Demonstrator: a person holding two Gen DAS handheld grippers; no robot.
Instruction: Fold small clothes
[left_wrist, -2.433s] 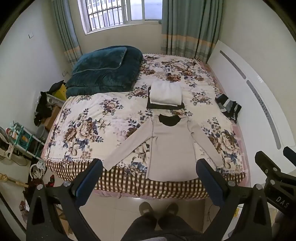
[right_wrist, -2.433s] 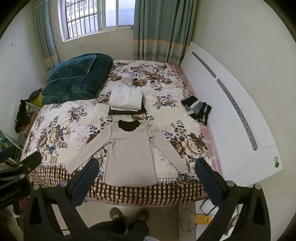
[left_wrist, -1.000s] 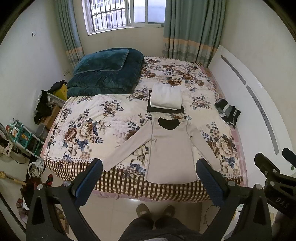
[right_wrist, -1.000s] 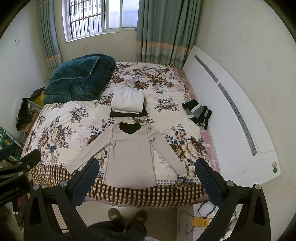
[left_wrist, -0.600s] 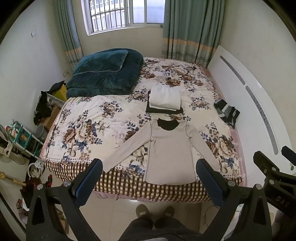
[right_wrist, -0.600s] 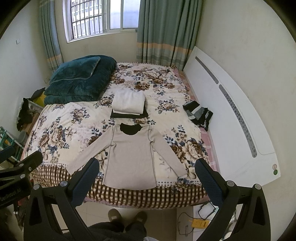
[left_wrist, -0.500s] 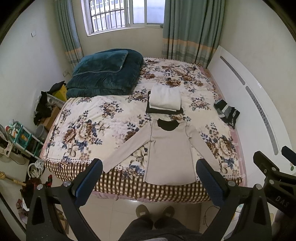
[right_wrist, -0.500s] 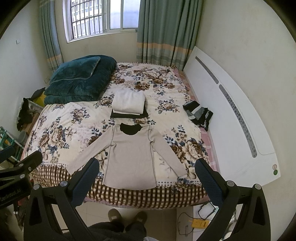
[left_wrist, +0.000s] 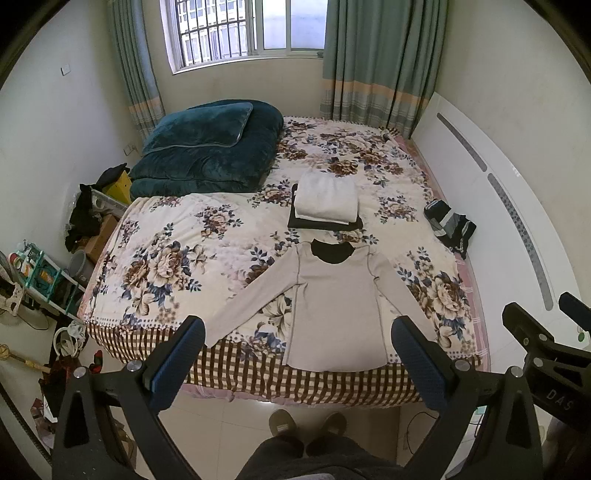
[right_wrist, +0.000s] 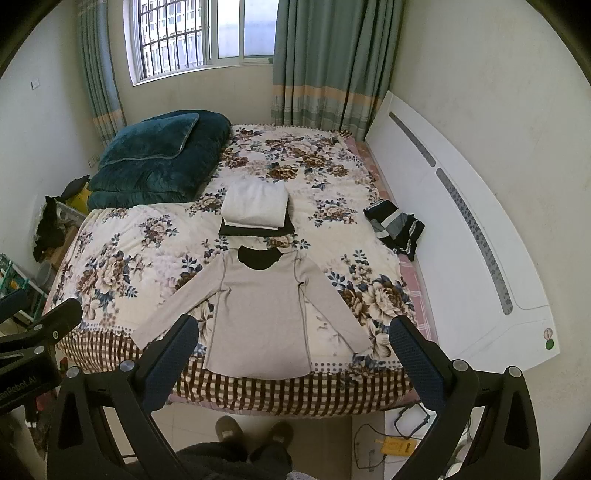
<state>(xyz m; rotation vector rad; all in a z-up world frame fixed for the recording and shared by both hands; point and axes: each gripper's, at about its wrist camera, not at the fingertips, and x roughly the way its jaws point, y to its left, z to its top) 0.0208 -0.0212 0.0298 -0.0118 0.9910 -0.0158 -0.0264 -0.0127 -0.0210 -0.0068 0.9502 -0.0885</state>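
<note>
Bed (left_wrist: 155, 236) fills mid-frame; shirt (left_wrist: 334, 306) lies flat, sleeves spread, ready for folding. Left gripper (left_wrist: 295, 354) and right gripper (right_wrist: 291, 350) hover, jaws wide apart, empty.

Black gripper (left_wrist: 299, 358) frames, seemingly textured blue pads (left_wrist: 419, 363)

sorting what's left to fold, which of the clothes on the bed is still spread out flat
The grey long-sleeved top at the bed's near edge, sleeves spread. The white and black pieces behind it are folded and stacked; the striped garment is bunched.
</note>
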